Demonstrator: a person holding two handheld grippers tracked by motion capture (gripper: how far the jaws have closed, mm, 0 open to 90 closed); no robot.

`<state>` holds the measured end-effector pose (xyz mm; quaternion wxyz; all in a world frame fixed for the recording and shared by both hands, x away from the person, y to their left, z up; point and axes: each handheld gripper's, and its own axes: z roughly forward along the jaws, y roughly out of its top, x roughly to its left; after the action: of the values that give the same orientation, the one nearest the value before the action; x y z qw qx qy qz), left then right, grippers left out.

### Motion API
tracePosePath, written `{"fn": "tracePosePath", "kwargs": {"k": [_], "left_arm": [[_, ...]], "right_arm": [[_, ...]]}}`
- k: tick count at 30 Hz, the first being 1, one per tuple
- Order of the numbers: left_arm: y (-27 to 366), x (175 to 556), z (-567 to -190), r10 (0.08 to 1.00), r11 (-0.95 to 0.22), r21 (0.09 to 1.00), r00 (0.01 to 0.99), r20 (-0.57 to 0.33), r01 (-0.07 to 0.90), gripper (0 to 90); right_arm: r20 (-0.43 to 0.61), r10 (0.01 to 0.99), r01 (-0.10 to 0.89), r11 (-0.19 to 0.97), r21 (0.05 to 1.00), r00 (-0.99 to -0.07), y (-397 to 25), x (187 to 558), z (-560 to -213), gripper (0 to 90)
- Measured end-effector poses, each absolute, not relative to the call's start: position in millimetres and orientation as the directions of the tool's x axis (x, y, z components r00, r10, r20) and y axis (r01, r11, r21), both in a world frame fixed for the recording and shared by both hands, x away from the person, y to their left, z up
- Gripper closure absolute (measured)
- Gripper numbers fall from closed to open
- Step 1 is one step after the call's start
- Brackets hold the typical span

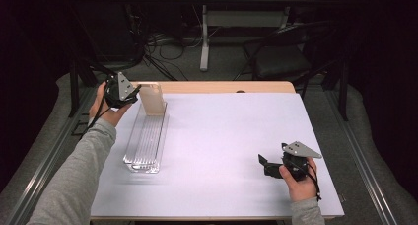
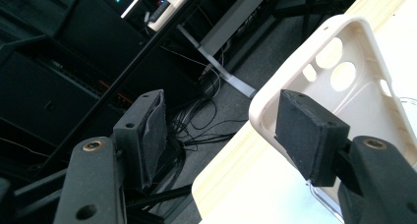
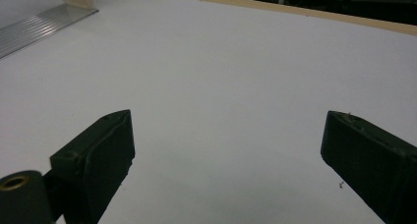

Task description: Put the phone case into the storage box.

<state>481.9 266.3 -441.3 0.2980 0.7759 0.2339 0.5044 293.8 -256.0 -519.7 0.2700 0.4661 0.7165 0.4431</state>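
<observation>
Phone case (image 1: 152, 98) upright at clear tray's (image 1: 146, 141) far end, left tongs (image 1: 134, 93) open around its edge, right tongs (image 1: 264, 165) wide open, empty, over bare tabletop (image 1: 231, 136).

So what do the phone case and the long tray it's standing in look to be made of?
Phone case: looks like soft matte plastic or silicone, cream, with rounded edges and moulded camera cutouts; I can't tell how flexible it is. Tray: clear, glossy, probably rigid acrylic or similar plastic; the white table cover shows through, and its floor is ribbed.

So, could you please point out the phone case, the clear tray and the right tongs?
phone case (image 2: 354, 94): left gripper view, inner back.
clear tray (image 1: 146, 141): high view, ribbed floor.
right tongs (image 1: 262, 162): high view, between the tips.
</observation>
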Motion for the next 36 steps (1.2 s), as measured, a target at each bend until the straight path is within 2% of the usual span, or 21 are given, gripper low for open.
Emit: {"fn": "tracePosePath", "kwargs": {"k": [8, 14, 19, 25, 28, 32, 36], "left_arm": [[268.4, 479.3, -434.1, 0.724, -0.624, 0.779, 0.424, 0.544, 0.065, 35.1], [269.0, 479.1, -431.4, 0.773, -0.542, 0.834, 0.450, 0.448, 0.102, 34.7], [270.1, 477.6, -428.4, 0.806, -0.457, 0.879, 0.482, 0.343, 0.139, 33.1], [270.3, 470.8, -419.5, 0.849, -0.291, 0.933, 0.507, 0.150, 0.212, 32.0], [270.2, 468.4, -417.8, 0.845, -0.267, 0.937, 0.522, 0.115, 0.225, 32.0], [269.6, 466.0, -416.1, 0.837, -0.279, 0.934, 0.534, 0.123, 0.223, 32.0], [269.3, 464.1, -415.2, 0.830, -0.244, 0.939, 0.553, 0.072, 0.244, 31.1]], "right_arm": [[0.023, 0.906, 0.428, 0.177, 0.886, -0.422, -254.5, 294.2, -520.2, 5.8], [0.023, 0.907, 0.427, 0.176, 0.887, -0.420, -255.1, 295.6, -520.9, 5.8], [0.018, 0.904, 0.428, 0.186, 0.884, -0.428, -253.5, 297.6, -521.7, 5.8], [0.011, 0.900, 0.427, 0.195, 0.883, -0.435, -252.5, 299.0, -521.5, 5.8], [0.008, 0.899, 0.423, 0.197, 0.885, -0.437, -253.1, 299.9, -520.5, 5.9], [0.006, 0.899, 0.423, 0.200, 0.884, -0.438, -254.6, 299.8, -518.8, 6.1], [0.001, 0.899, 0.415, 0.202, 0.887, -0.439, -255.8, 299.8, -515.8, 6.2]]}}
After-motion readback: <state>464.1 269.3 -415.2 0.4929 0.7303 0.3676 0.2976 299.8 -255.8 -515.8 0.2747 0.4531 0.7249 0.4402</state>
